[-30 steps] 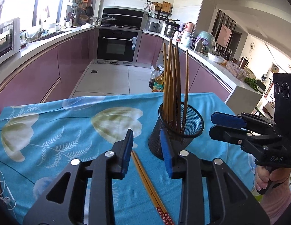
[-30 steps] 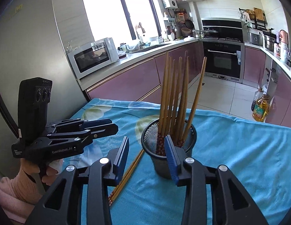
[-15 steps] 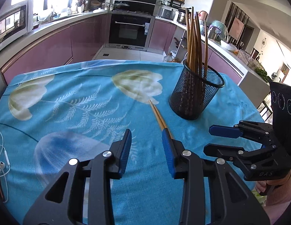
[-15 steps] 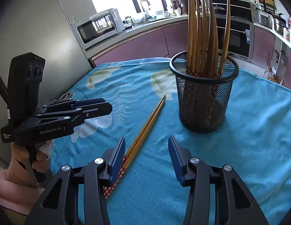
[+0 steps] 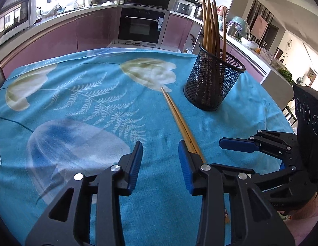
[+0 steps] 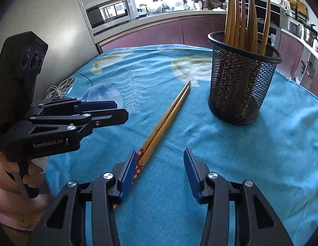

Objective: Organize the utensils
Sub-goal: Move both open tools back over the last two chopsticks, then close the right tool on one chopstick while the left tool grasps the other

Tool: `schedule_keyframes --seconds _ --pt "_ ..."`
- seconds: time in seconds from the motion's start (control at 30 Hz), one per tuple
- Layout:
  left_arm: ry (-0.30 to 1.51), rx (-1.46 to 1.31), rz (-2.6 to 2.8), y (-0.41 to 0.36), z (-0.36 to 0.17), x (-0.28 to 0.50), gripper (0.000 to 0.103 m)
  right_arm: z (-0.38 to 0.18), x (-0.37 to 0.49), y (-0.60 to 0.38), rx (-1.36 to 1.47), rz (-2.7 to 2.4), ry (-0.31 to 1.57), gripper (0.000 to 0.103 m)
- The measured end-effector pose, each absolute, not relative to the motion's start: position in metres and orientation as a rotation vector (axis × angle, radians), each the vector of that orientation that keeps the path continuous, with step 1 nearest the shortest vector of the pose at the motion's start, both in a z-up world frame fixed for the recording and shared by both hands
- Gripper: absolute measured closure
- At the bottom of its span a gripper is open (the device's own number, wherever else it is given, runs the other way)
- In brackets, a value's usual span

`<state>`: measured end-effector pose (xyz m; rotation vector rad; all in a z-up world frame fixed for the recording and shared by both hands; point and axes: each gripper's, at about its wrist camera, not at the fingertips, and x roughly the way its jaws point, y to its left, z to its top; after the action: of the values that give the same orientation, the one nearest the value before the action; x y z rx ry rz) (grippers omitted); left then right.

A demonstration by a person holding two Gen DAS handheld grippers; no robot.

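Both grippers have dropped toward the cloth (image 5: 81, 94) since a second ago, when they hung level with the cup (image 5: 213, 82); the cup now stands well beyond them. The left gripper (image 5: 160, 165) is opening, nothing between its jaws. The right gripper (image 6: 160, 171) stands open and empty. The 2 loose chopsticks (image 6: 165, 123) lie flat beside the cup, their patterned ends just at the right gripper's inner pad. A pickup looks close; the cup already holds several chopsticks.
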<state>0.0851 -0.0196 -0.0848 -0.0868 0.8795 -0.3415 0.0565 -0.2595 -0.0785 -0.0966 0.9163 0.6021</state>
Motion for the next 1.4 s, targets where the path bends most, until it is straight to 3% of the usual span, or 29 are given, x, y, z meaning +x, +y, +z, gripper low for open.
schedule_keyframes --seconds 1.4 --pt "0.916 0.04 -0.426 -0.062 -0.104 0.077 0.061 -0.079 0.061 -0.282 -0.029 0.564 0.93 0.059"
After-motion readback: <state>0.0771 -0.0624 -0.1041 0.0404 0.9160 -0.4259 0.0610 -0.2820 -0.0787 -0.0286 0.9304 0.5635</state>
